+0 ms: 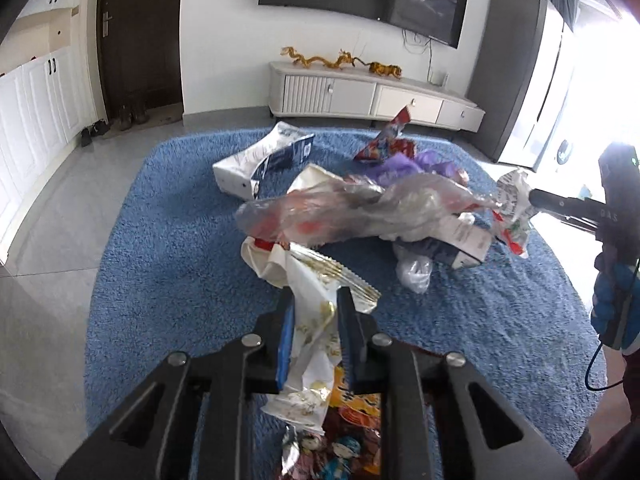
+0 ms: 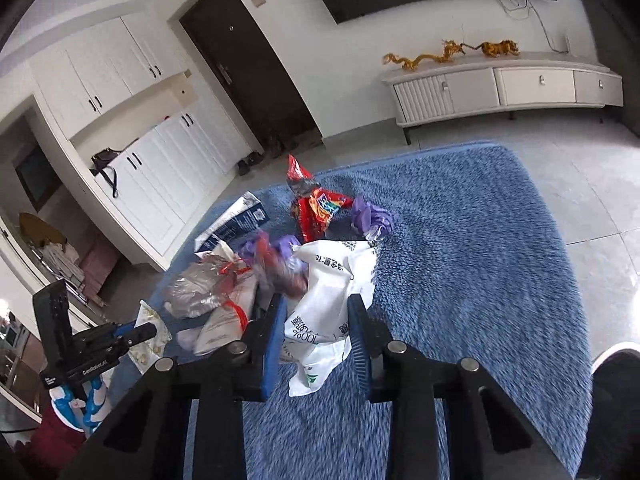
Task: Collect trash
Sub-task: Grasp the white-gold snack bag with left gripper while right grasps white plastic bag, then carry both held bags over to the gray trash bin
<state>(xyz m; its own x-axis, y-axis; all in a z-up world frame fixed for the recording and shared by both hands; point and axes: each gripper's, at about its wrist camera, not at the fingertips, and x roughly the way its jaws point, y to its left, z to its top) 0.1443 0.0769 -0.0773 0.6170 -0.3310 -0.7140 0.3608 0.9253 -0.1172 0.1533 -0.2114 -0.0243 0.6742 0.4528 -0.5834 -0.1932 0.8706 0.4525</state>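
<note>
We see a heap of trash on a shaggy blue rug [image 1: 160, 240]. Our left gripper [image 1: 314, 312] is clamped on a white wrapper with gold print [image 1: 316, 320], crumpled and crimped along one edge; it hangs between the pads above the rug. Our right gripper [image 2: 316, 320] pinches a white plastic bag with green and black lettering [image 2: 332, 292], creased and folded at the near side of the heap.

Counting what we can tell apart in the heap: one clear crumpled plastic bag [image 1: 360, 208] lying across the top, one red snack packet [image 2: 316, 212] standing up at the far side, one white and dark-blue carton [image 1: 260, 160] torn open on the left, one clump of purple plastic [image 2: 370, 216], and one flattened white carton [image 1: 468, 240] under the clear bag. More bright wrappers [image 1: 352, 420] lie below the left gripper, too jumbled to count.

Two grippers, each holding one piece.
</note>
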